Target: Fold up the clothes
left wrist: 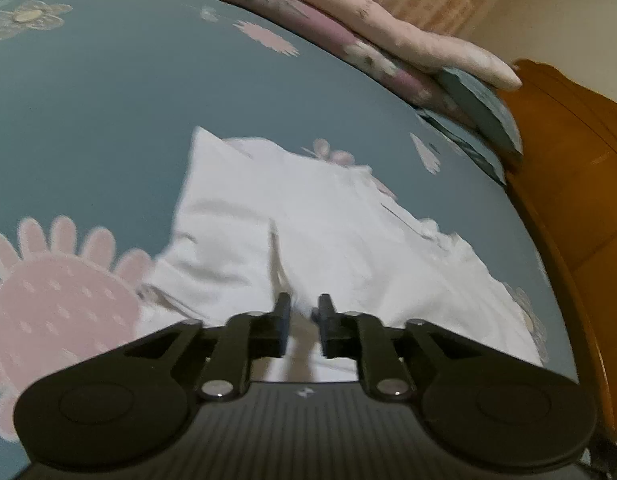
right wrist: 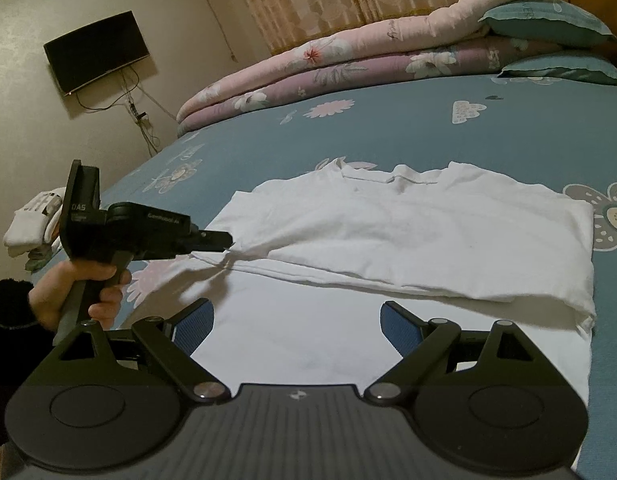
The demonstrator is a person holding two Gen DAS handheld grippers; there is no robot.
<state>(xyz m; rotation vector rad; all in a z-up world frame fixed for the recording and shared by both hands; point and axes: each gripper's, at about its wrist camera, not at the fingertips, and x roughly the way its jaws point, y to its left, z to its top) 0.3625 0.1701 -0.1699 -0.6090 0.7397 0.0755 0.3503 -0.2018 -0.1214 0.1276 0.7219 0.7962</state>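
Observation:
A white T-shirt [left wrist: 308, 216] lies partly folded on the blue flowered bedsheet [left wrist: 108, 120], one side turned over the middle. My left gripper [left wrist: 304, 308] is shut on a fold of its cloth at the near edge. The right wrist view shows the same shirt [right wrist: 388, 220] spread wide, with the left gripper [right wrist: 223, 242], held by a hand [right wrist: 84, 284], pinching its left edge. My right gripper [right wrist: 296, 316] is open, hovering over the shirt's near, flat part with nothing between its blue pads [right wrist: 194, 322].
Folded pink and purple quilts [right wrist: 348, 64] and teal pillows [right wrist: 548, 20] line the far side of the bed. A wooden headboard [left wrist: 568, 160] stands to the right. Rolled white socks [right wrist: 28, 224] lie at the bed's left edge. A dark TV [right wrist: 96, 52] hangs on the wall.

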